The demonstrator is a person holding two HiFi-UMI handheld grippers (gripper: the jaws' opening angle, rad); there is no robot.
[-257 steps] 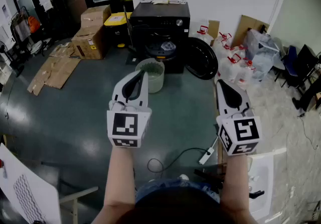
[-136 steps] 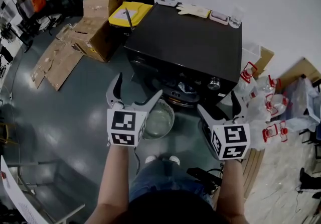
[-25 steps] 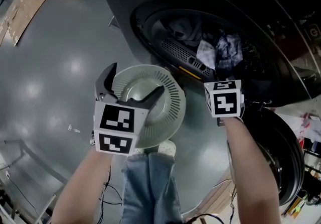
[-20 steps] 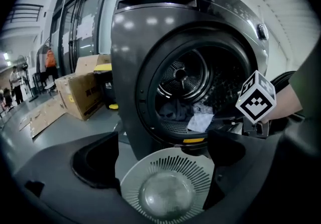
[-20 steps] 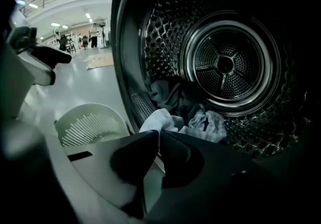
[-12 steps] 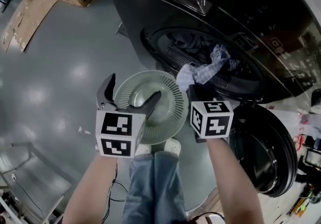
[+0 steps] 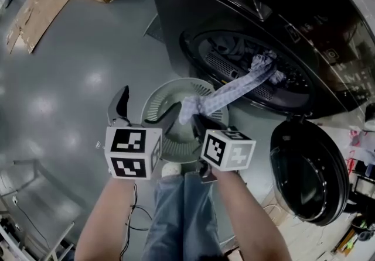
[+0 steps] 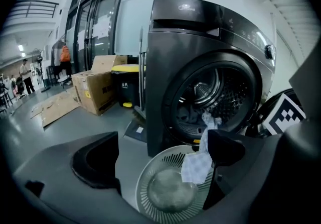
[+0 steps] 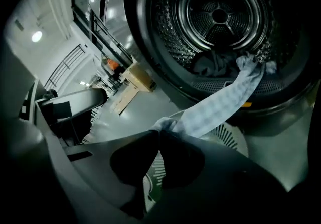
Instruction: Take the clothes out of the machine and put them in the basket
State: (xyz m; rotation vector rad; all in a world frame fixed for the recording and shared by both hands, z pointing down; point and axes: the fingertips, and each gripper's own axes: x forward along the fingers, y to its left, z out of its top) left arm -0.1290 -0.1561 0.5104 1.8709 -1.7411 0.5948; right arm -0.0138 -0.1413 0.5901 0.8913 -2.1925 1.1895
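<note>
The right gripper (image 7: 193, 118) had its jaws pressed together on the bunched end of a pale blue-and-white checked garment (image 7: 229, 92). Beside it the left gripper (image 7: 144, 107) hung with its jaws spread, gripping nothing, above the round pale-green slotted basket (image 7: 176, 86) on the floor. From the pinch the garment stretched as a twisted strip over the basket's rim to the mouth of the dark front-loading machine (image 7: 193, 8). Its far end lay among darker clothes (image 7: 225, 49) in the drum. The machine's door (image 7: 302, 169) stood open at the head view's right.
</note>
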